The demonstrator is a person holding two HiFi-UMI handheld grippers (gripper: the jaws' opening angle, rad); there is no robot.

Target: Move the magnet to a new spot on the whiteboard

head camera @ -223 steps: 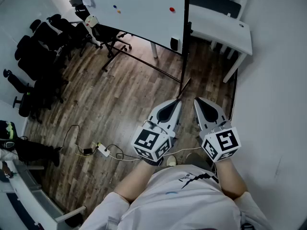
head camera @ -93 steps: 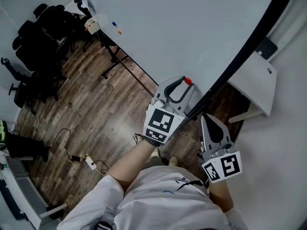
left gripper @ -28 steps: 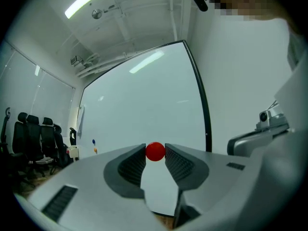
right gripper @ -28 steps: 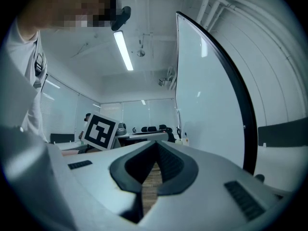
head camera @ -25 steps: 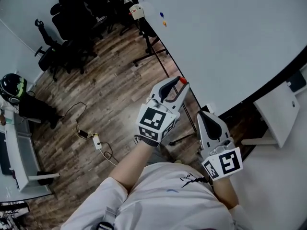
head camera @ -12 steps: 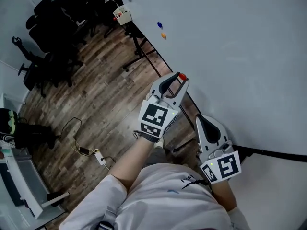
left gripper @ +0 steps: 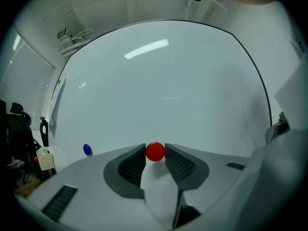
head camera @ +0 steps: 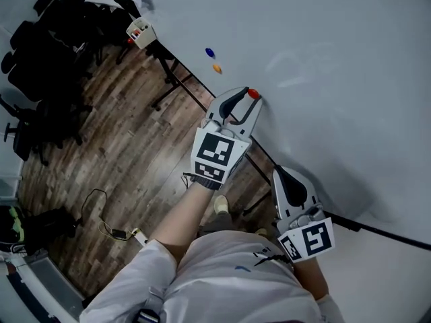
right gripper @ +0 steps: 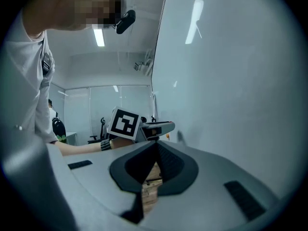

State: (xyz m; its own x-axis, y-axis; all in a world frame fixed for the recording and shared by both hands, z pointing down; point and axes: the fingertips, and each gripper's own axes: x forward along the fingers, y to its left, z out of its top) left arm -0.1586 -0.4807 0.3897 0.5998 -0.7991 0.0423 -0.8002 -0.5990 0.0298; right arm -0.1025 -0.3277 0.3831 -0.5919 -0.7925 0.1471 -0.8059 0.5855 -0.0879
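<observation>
The red magnet [left gripper: 155, 151] sits between the two tips of the left gripper [head camera: 247, 99], and both ribbed pads press on its sides, so this tool holds the magnet with its jaws only a little apart. The magnet is right at the surface of the whiteboard [head camera: 323, 46], in the lower part of the board. From the views I cannot tell whether it already touches the board or is only just in front of it. The gripper points level, straight toward the board.

Farther to the left on the same board I see a blue magnet [head camera: 210, 52] and, just beside it, an orange magnet [head camera: 217, 68]. Both are well apart from the red one. Still farther left, a small box with markers [head camera: 140, 30] is at the board's edge.

The right gripper [head camera: 283, 175] is nearer to me and lower, beside the board but holding nothing. In the right gripper view its jaws are together at the tips, and only the floor shows in the narrow gap behind them.

Under the board is the wooden floor [head camera: 121, 160], with the dark legs of the board stand [head camera: 172, 89] on it. A group of black office chairs [head camera: 40, 52] stands at the far left, and a thin cable [head camera: 101, 214] lies on the floor at the near left.
</observation>
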